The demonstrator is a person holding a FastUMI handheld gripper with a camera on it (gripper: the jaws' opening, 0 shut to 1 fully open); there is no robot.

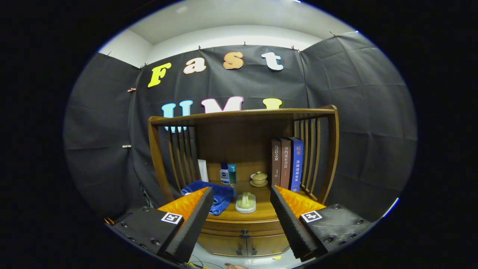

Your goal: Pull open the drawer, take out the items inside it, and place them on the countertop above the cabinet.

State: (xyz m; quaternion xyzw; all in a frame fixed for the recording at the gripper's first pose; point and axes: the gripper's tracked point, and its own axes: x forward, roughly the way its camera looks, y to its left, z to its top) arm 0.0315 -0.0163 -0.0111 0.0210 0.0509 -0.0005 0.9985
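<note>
A wooden cabinet stands ahead of me against the booth wall. Its drawer sits shut under the countertop, with a small dark knob at its middle. My gripper is open, held back from the cabinet, and nothing lies between its fingers. The drawer front shows in the gap between the two fingers, below their tips. What is inside the drawer is hidden.
On the countertop lie a blue towel, a pale brush on a dish, two small bottles, a lidded cup and three upright books. Slatted side rails and a top shelf enclose it. Two lower doors sit beneath.
</note>
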